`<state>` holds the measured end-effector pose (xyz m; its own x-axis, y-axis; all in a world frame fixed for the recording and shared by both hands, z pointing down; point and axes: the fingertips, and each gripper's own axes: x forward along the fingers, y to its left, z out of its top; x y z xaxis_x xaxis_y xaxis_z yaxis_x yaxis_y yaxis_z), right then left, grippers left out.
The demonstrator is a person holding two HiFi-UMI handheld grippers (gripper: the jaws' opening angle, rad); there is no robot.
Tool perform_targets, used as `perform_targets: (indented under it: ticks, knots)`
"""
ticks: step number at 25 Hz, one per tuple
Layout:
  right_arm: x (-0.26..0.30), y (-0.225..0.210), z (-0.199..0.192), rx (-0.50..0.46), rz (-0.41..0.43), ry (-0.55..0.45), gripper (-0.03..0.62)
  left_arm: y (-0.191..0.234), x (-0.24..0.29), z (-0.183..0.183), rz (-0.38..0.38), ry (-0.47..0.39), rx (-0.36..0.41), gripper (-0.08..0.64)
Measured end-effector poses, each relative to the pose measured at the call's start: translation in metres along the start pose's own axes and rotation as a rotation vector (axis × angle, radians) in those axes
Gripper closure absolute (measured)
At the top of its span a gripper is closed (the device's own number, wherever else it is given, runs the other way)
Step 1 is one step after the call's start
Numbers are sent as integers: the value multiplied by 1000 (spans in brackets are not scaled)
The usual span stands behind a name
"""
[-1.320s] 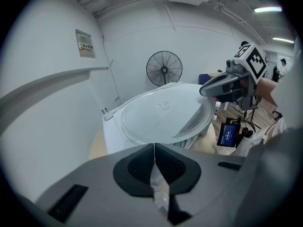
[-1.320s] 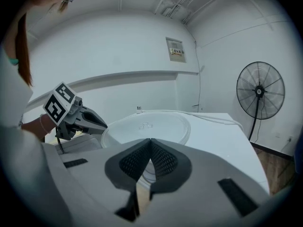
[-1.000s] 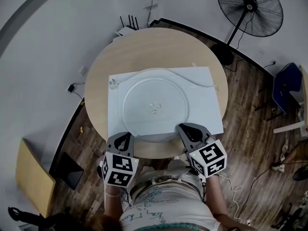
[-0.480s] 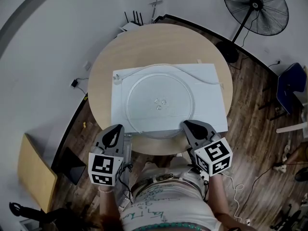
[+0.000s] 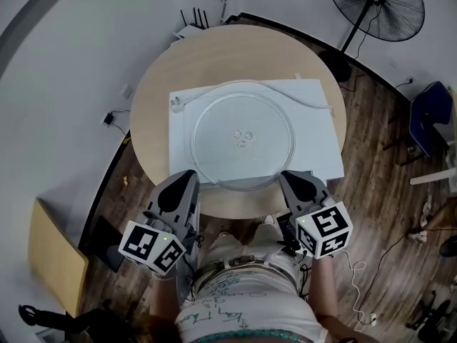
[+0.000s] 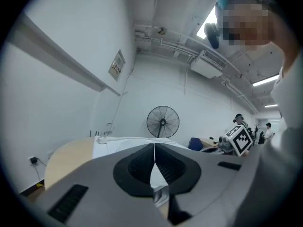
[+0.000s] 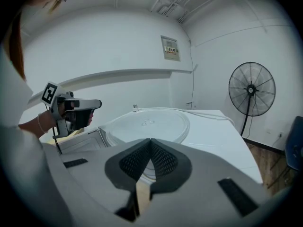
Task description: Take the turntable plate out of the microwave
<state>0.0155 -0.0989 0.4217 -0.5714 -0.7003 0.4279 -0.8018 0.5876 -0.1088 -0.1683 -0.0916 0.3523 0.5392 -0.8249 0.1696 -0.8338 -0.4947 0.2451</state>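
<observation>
The clear glass turntable plate [image 5: 241, 136] lies flat on the white top of the microwave [image 5: 321, 120], which stands on a round wooden table [image 5: 153, 113]. The plate's front rim overhangs the white top a little. My left gripper [image 5: 190, 175] hovers at the plate's front left, shut and empty, its marker cube tilted outward. At the front right, my right gripper [image 5: 288, 177] is also shut with nothing between its jaws. In the right gripper view the plate [image 7: 147, 124] spreads just beyond the shut right gripper [image 7: 150, 140], with the left gripper [image 7: 75, 110] off to the left. The left gripper [image 6: 154, 145] points almost level over the white top.
A white cable [image 5: 307, 100] runs along the back of the microwave top. A standing fan [image 5: 371, 6] and a blue chair [image 5: 428, 116] are on the wooden floor to the right. A wooden board [image 5: 53, 256] leans at the lower left.
My left gripper has risen and rolled, its cube now tilted outward and its jaws pointing more level. The right gripper has stayed put. The plate has not moved.
</observation>
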Motion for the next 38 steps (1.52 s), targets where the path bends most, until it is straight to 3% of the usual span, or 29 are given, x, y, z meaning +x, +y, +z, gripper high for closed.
perform_targets:
  ticks: [4, 11, 20, 31, 38]
  knots:
    - [-6, 7, -2, 6, -11, -14, 601, -24, 13, -13, -42, -1, 7, 545]
    - [-11, 17, -8, -16, -10, -17, 600, -37, 18, -41, 60, 95, 131, 545]
    - [-1, 33, -16, -7, 28, -12, 600, -54, 20, -94, 7, 276, 204, 545]
    - [3, 18, -1, -21, 20, -26, 600, -54, 43, -96, -29, 297, 157, 545]
    - [4, 4, 11, -36, 42, -41, 600, -58, 59, -91, -14, 285, 142, 545]
